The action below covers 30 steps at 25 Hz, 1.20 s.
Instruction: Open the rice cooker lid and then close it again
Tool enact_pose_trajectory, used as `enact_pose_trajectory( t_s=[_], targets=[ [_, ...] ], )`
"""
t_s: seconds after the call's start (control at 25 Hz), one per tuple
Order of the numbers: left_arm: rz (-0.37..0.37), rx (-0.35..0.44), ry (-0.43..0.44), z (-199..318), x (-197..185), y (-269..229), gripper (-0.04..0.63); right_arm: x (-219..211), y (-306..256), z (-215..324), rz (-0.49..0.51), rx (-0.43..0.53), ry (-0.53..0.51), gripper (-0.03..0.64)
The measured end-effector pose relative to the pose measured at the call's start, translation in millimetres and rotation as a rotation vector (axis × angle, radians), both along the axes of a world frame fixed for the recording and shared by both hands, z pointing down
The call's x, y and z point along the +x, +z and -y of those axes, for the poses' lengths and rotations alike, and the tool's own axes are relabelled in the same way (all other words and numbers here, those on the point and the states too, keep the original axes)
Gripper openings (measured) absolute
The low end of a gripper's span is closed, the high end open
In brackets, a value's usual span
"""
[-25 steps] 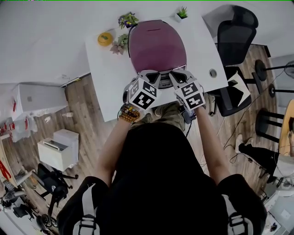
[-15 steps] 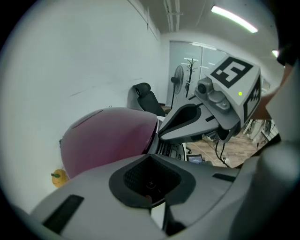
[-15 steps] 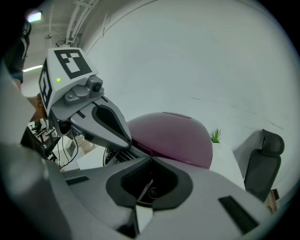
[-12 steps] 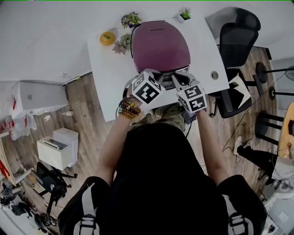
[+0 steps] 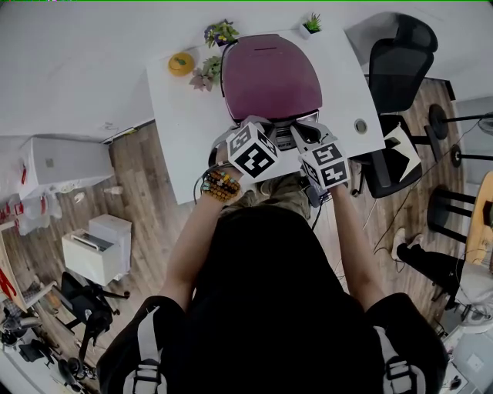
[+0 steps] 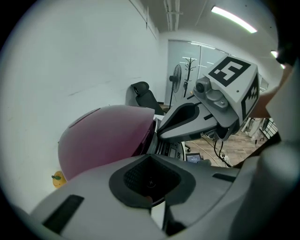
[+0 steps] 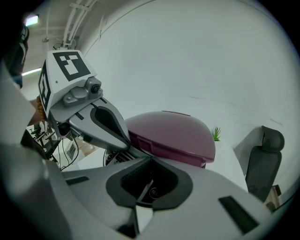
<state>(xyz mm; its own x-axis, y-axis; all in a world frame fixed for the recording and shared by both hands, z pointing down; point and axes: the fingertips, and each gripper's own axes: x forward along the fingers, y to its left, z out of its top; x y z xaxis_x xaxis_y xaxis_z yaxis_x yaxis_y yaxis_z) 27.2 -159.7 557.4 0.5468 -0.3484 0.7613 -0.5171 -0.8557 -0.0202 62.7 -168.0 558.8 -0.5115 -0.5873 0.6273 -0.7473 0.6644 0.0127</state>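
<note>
One rice cooker [image 5: 271,85] stands on a white rectangular table [image 5: 181,115], at its middle and toward the far edge. Its lid [image 5: 269,73] is a smooth, glossy plum-coloured plastic dome. A pale control panel [image 5: 280,138] with dark print faces the person at the front. In the gripper views the lid's front lip sits just above that panel; whether it is latched cannot be told.

Two grey hard-plastic grippers meet side by side at the cooker's front. The left gripper [image 6: 151,183] has its jaws closed together with nothing clamped between them. The right gripper [image 7: 149,185] is likewise clenched and empty. Each has dark, finely ribbed pads hollowed at the middle. Each also carries one white cube printed with black square markers [image 5: 253,151], making two cubes in all.

Three small potted plants stand on the table behind and beside the cooker:
- a flowering one [image 5: 218,32];
- a leafy one [image 5: 204,75] just left of the lid;
- a spiky green one in a white pot [image 5: 307,21].

One round yellow object [image 5: 180,63] lies near the far left corner. One round white grommet [image 5: 360,125] sits in the tabletop at the right.

A single bracelet of coloured beads [image 5: 219,185] circles the person's left wrist. One black office chair [image 5: 397,58] stands to the right of the table on a wood-plank floor [image 5: 146,177].
</note>
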Motion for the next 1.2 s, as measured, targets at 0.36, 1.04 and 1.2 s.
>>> enact_pose_trajectory(
  t_s=[0.36, 1.04, 1.2],
  targets=[
    [-0.024, -0.027, -0.003, 0.6, -1.0, -1.4, 0.021, -0.9, -1.8, 1.9, 0.001, 0.001, 0.016, 0.029],
    [-0.052, -0.056, 0.0, -4.9, -1.5, 4.8, 0.021, 0.0, 1.0, 2.6, 0.03, -0.011, 0.046, 0.029],
    [-0.055, -0.054, 0.004, -5.9, -0.8, 3.5, 0.021, 0.6, -0.2, 1.6, 0.029, -0.01, 0.043, 0.029]
  ],
)
